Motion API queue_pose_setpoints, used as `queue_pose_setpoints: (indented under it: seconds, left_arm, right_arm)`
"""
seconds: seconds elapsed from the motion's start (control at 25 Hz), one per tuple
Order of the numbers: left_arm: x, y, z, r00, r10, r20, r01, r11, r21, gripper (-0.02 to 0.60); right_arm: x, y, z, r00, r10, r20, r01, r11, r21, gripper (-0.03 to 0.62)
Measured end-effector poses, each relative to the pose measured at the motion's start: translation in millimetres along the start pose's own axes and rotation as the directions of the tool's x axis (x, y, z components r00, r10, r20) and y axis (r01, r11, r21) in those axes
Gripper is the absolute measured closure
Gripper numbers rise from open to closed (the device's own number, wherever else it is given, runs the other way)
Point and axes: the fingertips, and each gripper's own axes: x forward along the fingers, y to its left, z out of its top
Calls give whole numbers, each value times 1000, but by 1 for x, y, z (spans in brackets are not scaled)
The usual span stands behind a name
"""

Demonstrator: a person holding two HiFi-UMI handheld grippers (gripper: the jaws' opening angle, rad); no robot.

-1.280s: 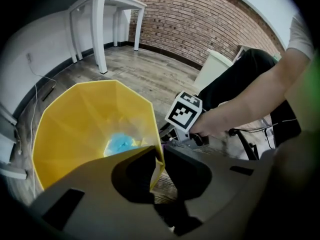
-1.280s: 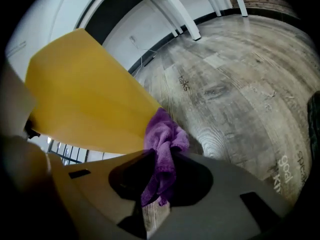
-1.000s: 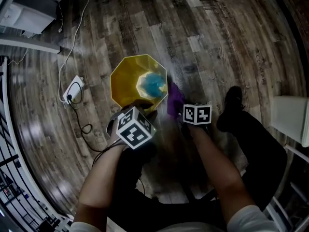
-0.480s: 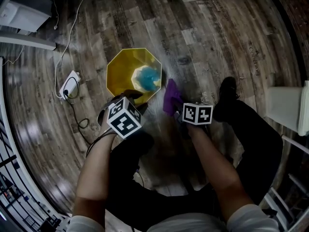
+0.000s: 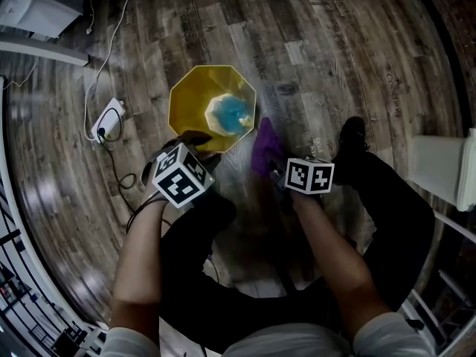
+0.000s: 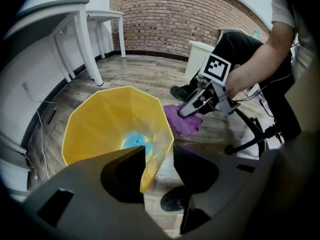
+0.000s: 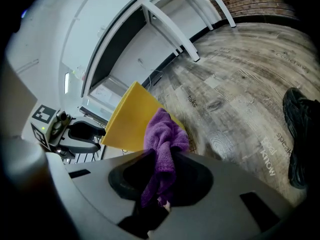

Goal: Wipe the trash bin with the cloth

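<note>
Grey-brown wood-plank floor [image 5: 335, 50] runs to a red brick wall [image 6: 200, 14] past white desks [image 6: 75, 29]. On it stands the yellow, many-sided, translucent plastic trash bin [image 5: 195, 106], upright, with a patch of blue [image 5: 232, 114] at its bottom. Your left gripper [image 6: 159, 151] points steeply down at the bin's near rim. Its dark jaws have just been opening and stand apart, with the thin glossy wall between them but not pinched. Your right gripper [image 7: 165, 156] has its jaws clamped on the purple, fluffy terry cloth [image 7: 162, 134], which bunches up out of them in soft folds. The cloth hangs just beside the bin's outer wall, on the side nearest your black shoe [image 5: 355, 136]; whether it touches the plastic cannot be told.
</note>
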Motion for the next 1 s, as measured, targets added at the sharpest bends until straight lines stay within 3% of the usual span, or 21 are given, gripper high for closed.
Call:
queue_pose_setpoints:
  seconds: [0.24,0.4,0.52,0.76,1.0]
  left_arm:
    - [14,3,-14,997,41,-61,-36,996,86,425]
    - [24,7,-24,994,42,-104,-34,997,76,430]
    - [24,3,-21,994,22,-107,-15,998,69,496]
    - [25,-6,-9,996,-26,-84,32,998,63,528]
    - [28,-7,-3,996,-33,-81,38,997,66,534]
  right_arm:
    - [-5,36,-2,997,69,29,-70,997,38,505]
    - [-11,67,3,992,107,61,-109,994,33,505]
    - [-19,82,6,988,108,106,-112,993,35,505]
    - [-28,90,17,983,105,151,-110,994,18,505]
    - [0,70,16,993,87,84,-84,996,-37,505]
